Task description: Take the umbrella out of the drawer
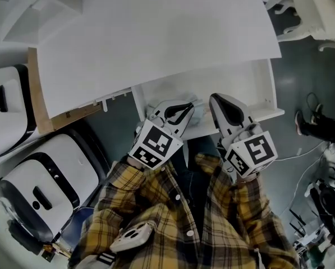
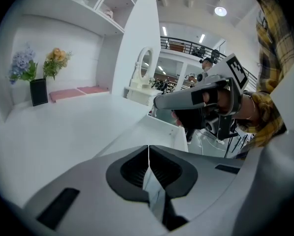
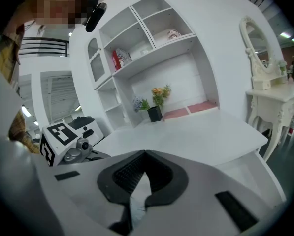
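Left gripper (image 1: 187, 106) had its jaws pressed fully together with nothing between them; its own view showed the two dark pads meeting in a thin line. Right gripper (image 1: 215, 98) looked the same to me, tips touching and empty. In the head view both hung side by side over the front of the open white drawer (image 1: 270, 88), which stuck out from under the white desk top (image 1: 156, 43), the left one angled more steeply down.

Just between the two grippers, inside the drawer, I saw a pale grey crumpled bundle (image 1: 197, 101). I took it for the umbrella, though most of it sat hidden behind the left gripper and I could not be sure. Neither gripper was touching it as far as I could tell.

Below the grippers my view showed the sleeves of a yellow plaid shirt (image 1: 156, 217). A white and black machine (image 1: 44, 189) stood on the floor to the left. At the back of the desk a dark vase of flowers (image 3: 155, 113) stood against the wall.
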### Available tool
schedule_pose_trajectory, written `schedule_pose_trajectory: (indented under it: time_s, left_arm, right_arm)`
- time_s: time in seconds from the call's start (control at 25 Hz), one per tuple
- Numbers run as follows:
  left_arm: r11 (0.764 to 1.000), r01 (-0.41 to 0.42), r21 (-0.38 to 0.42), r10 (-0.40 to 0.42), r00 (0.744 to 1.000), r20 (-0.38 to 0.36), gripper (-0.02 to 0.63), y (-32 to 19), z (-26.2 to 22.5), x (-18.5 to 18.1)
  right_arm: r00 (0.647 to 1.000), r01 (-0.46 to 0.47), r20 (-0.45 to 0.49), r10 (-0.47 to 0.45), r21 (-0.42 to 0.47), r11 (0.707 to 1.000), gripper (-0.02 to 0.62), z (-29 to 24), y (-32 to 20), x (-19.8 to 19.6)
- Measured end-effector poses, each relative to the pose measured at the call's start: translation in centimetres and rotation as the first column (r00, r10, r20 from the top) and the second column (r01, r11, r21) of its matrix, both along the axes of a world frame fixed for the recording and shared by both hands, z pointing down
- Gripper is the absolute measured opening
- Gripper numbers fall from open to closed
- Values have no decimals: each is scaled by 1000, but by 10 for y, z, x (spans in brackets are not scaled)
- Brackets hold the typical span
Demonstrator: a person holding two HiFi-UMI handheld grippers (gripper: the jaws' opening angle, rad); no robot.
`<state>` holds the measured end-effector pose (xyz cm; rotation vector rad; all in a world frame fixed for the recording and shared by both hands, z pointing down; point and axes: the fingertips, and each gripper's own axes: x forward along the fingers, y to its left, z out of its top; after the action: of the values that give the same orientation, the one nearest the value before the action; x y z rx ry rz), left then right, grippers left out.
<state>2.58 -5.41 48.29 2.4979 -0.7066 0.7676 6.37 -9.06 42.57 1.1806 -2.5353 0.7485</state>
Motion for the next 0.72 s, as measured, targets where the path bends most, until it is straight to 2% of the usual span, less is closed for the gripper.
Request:
schedule_pose_trajectory:
  time_s: [0.2, 0.6, 0.72]
  left_arm:
    - [999, -29, -35, 31, 999, 41, 23, 7, 22, 1]
    - [985, -130, -113, 144, 981, 127, 25, 25, 60, 2]
    - [985, -134, -109, 150, 977, 153, 25, 25, 66, 0]
  right_arm:
    - [999, -33, -6, 33, -44, 998, 17, 22, 4, 9]
    - [998, -63, -22, 61, -99, 993, 17, 45, 7, 25]
    - [998, -61, -17, 60, -106, 992, 17, 47, 7, 25]
